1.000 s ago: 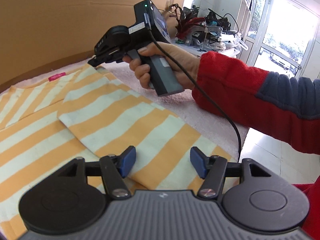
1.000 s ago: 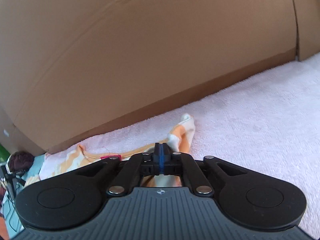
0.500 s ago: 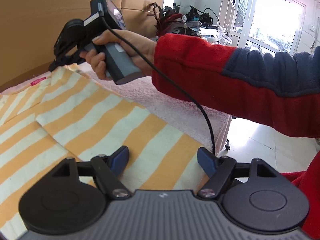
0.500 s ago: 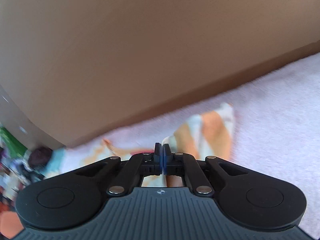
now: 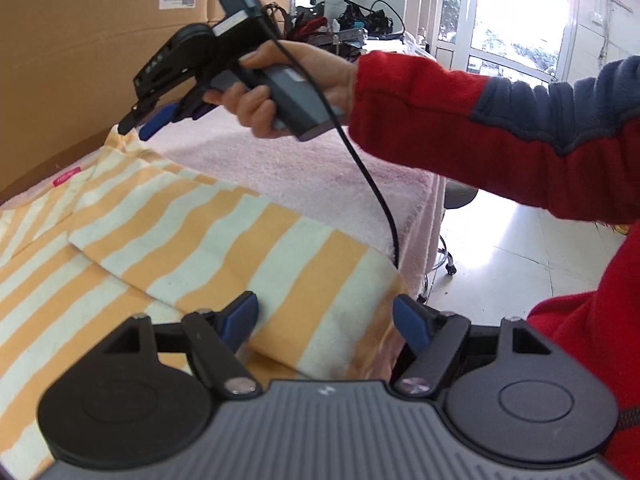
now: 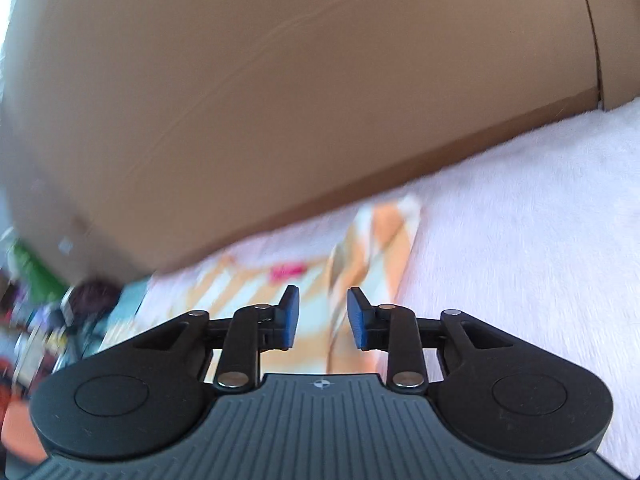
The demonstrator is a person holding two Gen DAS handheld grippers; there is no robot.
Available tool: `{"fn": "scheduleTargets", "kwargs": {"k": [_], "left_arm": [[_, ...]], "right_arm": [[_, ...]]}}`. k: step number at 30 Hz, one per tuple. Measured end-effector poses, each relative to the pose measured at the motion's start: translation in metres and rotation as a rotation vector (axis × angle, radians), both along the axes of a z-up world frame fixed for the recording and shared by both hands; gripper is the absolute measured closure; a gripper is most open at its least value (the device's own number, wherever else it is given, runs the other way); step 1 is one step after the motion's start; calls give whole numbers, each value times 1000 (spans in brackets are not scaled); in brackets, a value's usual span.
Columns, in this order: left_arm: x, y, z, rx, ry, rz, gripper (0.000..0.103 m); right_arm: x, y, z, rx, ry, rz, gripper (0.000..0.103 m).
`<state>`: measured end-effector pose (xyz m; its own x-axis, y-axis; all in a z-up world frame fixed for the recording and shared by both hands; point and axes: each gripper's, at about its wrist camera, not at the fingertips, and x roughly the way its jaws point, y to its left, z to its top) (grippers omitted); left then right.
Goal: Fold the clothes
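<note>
- While a striped garment point(image 5: 208, 240) lies spread on a pink towel-covered table point(image 5: 320, 168), the left gripper point(image 5: 326, 316) hovers low over the cloth's near hem, jaws spread wide, with the folded edge lying between and just beyond the two blue pads.
- The right gripper point(image 6: 322, 318), held in a hand point(image 5: 280, 92) with a red sleeve point(image 5: 460, 120), hangs above the garment's far corner; its jaws stand parted and hold nothing, the cloth lying just below and ahead of them.
- In the right wrist view, blurred by motion, the orange-and-white fabric and a pink label point(image 6: 286, 270) sit just beyond the fingertips, with a cardboard wall point(image 6: 280, 100) rising directly behind.
- One side panel already lies turned over the body of the garment, its diagonal edge running from just ahead of the left jaws toward the far corner.
- The cloth looks thin, light and limp: it should drape and slide easily over the towel, and a pinch of a single layer may let the layers beneath slip.
- The likely best hold is at an edge or corner, with both layers of the hem taken between the left pads, and the far corner by the collar label between the right ones, so the fold carries evenly.
</note>
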<state>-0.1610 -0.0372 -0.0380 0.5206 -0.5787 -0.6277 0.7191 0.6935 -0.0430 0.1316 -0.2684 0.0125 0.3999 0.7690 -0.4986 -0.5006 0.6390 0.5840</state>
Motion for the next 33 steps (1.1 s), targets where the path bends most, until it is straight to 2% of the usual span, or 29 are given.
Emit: {"fn": "scheduleTargets", "kwargs": {"k": [3,4,6,9,11,13,16,19,24,25,26,27,33], "left_arm": [[-8,2,1,9,-1,-25,23],[-10,2,1,9,2,-28,23],[-14,2,3,8,10,-32,23],[-20,0,5,2,27,-36,23],[-24,-1,6,-2,39,-38,23],[-29,-2,7,-7,50,-41,23],[-29,-3,5,-2,50,-28,22],[-29,-4,3,3,50,-14,22],[-30,-3,1,-10,42,21,19],[-30,-3,1,-14,41,29,19],[-31,-2,1,-16,41,37,19],[-31,-2,1,-18,41,44,18],[-34,-2,2,-21,30,65,17]], "right_arm": [[-41,-24,-11,-35,100,162,71],[-60,-32,-12,-79,64,170,76],[-101,-43,-8,-140,-2,201,75],[-150,-48,-13,-83,-43,269,75],[-176,-55,-16,-94,-68,268,74],[-192,-42,-27,-134,-102,247,74],[-208,-26,-44,-143,-161,228,74],[-220,-20,-53,-162,-171,233,74],[-227,-13,-74,-202,-193,169,75],[-229,-11,-76,-211,-188,182,78],[-230,-10,-77,-219,-185,195,90],[-233,-10,-76,-227,-189,208,96],[-242,-13,-73,-211,-192,247,99]]}}
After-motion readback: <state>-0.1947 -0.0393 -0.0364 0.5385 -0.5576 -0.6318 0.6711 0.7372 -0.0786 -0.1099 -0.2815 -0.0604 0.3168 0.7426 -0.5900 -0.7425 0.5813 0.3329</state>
